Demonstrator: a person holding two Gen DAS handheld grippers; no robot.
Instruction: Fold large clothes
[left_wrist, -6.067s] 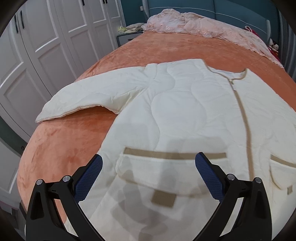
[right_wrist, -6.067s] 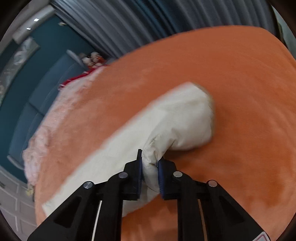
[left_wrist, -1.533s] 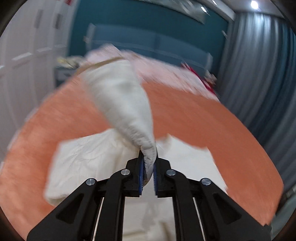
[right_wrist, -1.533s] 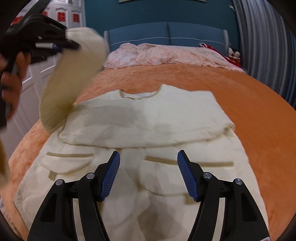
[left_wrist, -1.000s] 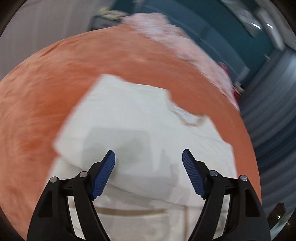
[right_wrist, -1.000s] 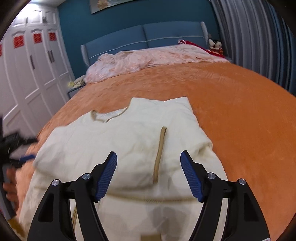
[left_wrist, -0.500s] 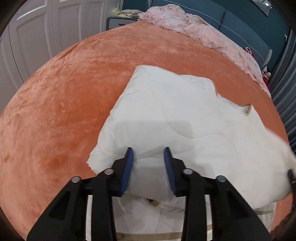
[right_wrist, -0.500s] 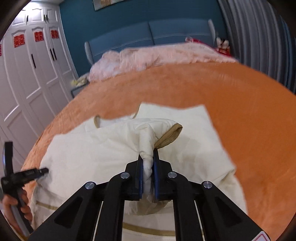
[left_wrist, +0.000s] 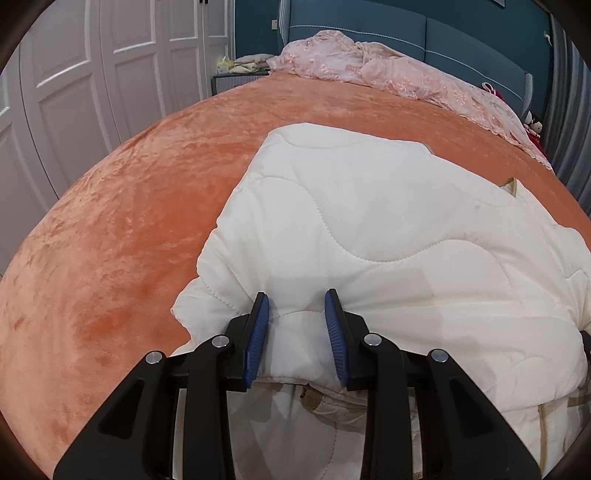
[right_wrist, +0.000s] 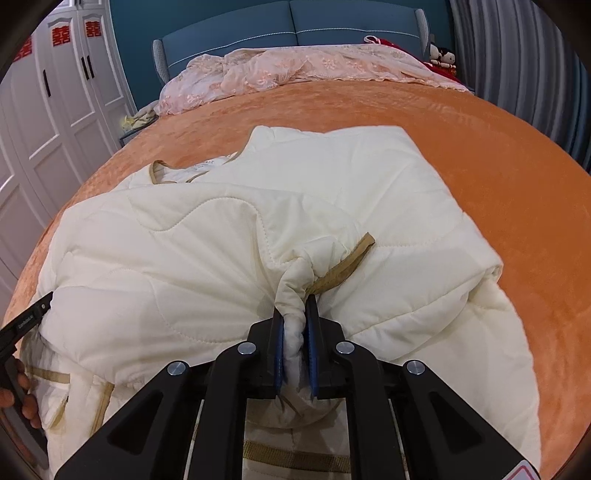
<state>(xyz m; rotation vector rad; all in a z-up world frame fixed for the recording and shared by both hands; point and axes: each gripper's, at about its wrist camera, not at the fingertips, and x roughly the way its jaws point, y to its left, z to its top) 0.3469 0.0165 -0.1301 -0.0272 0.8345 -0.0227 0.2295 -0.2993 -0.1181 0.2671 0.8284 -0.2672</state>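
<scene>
The cream quilted jacket with tan trim (right_wrist: 229, 236) lies part-folded on the orange plush bedspread (right_wrist: 480, 122). The right gripper (right_wrist: 294, 323) pinches its bunched cuff; the left gripper (left_wrist: 297, 317), half-closed, squeezes a thick fold. Red paper characters (right_wrist: 59, 35) mark the white wardrobe doors (right_wrist: 74, 92)

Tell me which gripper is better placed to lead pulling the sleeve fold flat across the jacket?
Right, probably. The right gripper is pinched tight on the tan-trimmed cuff at mid-jacket. The left gripper only straddles a thick bunch at the jacket's edge on the orange bedspread.
</scene>
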